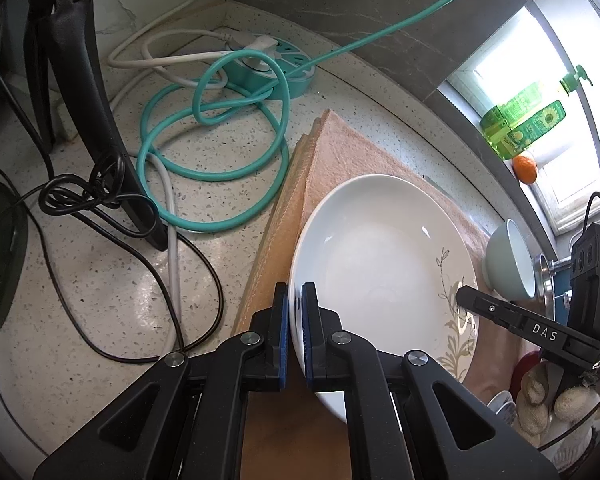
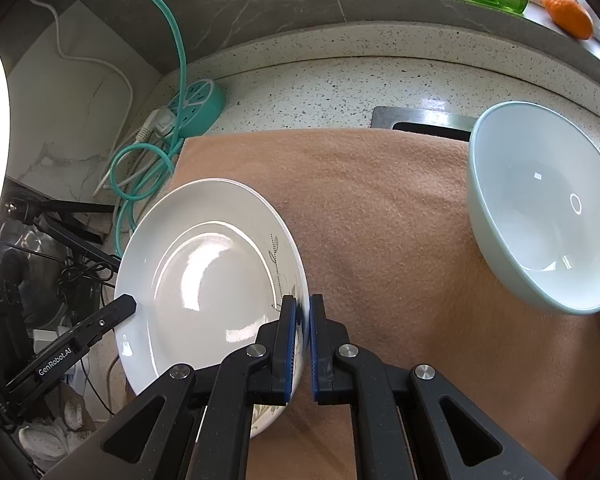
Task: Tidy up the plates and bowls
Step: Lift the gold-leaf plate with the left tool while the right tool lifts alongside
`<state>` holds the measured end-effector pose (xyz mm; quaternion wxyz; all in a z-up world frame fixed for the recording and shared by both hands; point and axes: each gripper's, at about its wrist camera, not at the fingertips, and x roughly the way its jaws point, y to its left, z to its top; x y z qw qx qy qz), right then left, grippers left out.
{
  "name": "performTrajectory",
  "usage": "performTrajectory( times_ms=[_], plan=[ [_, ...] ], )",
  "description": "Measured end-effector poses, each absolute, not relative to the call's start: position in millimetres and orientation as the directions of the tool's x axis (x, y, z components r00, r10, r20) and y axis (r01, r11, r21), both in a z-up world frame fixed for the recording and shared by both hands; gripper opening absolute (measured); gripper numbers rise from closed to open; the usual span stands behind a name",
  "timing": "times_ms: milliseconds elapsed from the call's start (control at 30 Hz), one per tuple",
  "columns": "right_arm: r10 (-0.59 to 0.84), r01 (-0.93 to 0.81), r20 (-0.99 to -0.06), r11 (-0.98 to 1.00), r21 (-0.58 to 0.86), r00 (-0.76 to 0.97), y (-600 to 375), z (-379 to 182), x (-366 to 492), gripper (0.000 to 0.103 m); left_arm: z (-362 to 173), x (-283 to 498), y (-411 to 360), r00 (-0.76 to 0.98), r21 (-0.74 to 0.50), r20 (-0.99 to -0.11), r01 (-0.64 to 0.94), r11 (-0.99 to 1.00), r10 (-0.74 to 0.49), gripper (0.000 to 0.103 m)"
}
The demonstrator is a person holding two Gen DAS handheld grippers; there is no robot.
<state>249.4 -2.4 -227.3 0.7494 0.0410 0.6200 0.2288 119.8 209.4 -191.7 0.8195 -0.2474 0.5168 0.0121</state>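
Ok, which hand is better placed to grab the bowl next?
The right gripper: the bowl sits on its side of the cloth. Both jaws now clamp the plate, so it must let go first.

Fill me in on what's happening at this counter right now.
A person is working two handheld grippers on one white plate above a tan cloth. The left gripper is clamped on one edge of the rim, and the right gripper on the opposite edge, by the leaf pattern. A pale green bowl sits on the cloth nearby, untouched.
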Motion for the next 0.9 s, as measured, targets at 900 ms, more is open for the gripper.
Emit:
performTrajectory(
  times_ms=[900],
  plan=[
    [0.443,-0.295,-0.878,0.876,0.380,0.183,-26.2,-173.9,200.9,0.006,-139.3,71.2,193.8,0.538,-0.414,-0.809,-0.235,0.879,-0.237,0.004]
  ],
)
